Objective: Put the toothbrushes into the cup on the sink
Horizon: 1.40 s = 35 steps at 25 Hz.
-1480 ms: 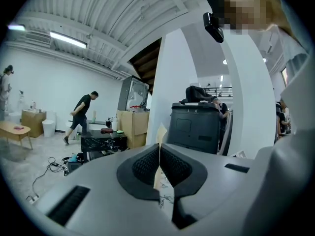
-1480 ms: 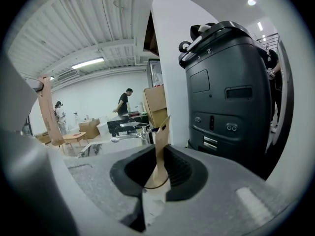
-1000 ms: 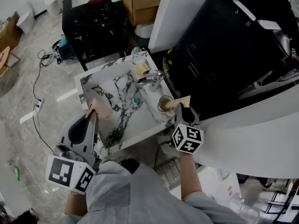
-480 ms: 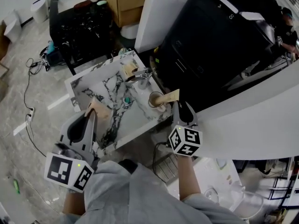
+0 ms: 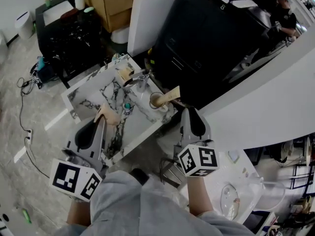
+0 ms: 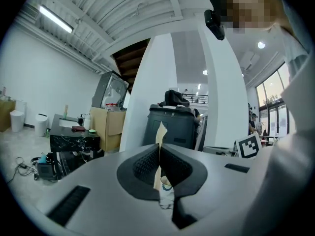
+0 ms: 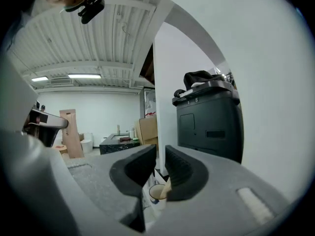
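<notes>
At the lower left of the head view, the left gripper (image 5: 101, 122) is squeezing shut on a thin tan wooden toothbrush (image 5: 109, 116). The brush is sticking out over the lower left edge of the white marble sink with black lines (image 5: 88, 95). I think it is being kept close so it can go into the cup next.

At the lower middle, the right gripper (image 5: 189, 111) is hovering just beside the sink with its jaws a little way apart. They have just been closing, and nothing is between them. Its job looks done, because a second tan toothbrush (image 5: 169, 95) is leaning in the pale round cup (image 5: 156, 101), just above it in the picture.

The cup is standing on the sink's right edge, near the shiny metal tap (image 5: 141, 78). Farther up, a big black cabinet (image 5: 211, 38) is standing behind the sink.
</notes>
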{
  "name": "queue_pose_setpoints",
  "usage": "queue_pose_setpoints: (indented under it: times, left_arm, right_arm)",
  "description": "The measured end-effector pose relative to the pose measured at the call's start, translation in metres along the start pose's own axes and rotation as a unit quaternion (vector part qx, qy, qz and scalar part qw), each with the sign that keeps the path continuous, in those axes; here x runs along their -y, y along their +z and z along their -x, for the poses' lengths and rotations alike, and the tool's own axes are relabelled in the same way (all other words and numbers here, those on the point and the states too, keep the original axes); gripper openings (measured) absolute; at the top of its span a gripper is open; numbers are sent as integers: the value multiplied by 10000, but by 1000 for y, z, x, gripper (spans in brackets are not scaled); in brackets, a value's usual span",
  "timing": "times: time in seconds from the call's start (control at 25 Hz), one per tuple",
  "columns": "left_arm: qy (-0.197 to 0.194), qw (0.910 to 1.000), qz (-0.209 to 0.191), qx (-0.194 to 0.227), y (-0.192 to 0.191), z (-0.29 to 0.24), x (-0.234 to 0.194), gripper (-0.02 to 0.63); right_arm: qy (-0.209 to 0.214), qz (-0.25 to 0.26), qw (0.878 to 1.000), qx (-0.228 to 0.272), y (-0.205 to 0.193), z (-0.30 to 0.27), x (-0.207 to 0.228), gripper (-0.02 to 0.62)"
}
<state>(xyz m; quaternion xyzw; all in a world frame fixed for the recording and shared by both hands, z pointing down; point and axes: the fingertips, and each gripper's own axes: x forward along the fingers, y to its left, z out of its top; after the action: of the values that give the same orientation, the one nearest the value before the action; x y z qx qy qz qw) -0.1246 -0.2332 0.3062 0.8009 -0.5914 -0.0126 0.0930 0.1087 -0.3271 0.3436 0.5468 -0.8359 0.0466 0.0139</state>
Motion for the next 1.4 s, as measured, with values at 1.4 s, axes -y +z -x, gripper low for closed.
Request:
queue_pose_setpoints:
  times: [1.4]
  left_arm:
    - [-1437, 9895, -12, -141, -15, -25, 39, 6]
  right_arm:
    - [-886, -22, 9957, -253, -5, 91, -16, 0]
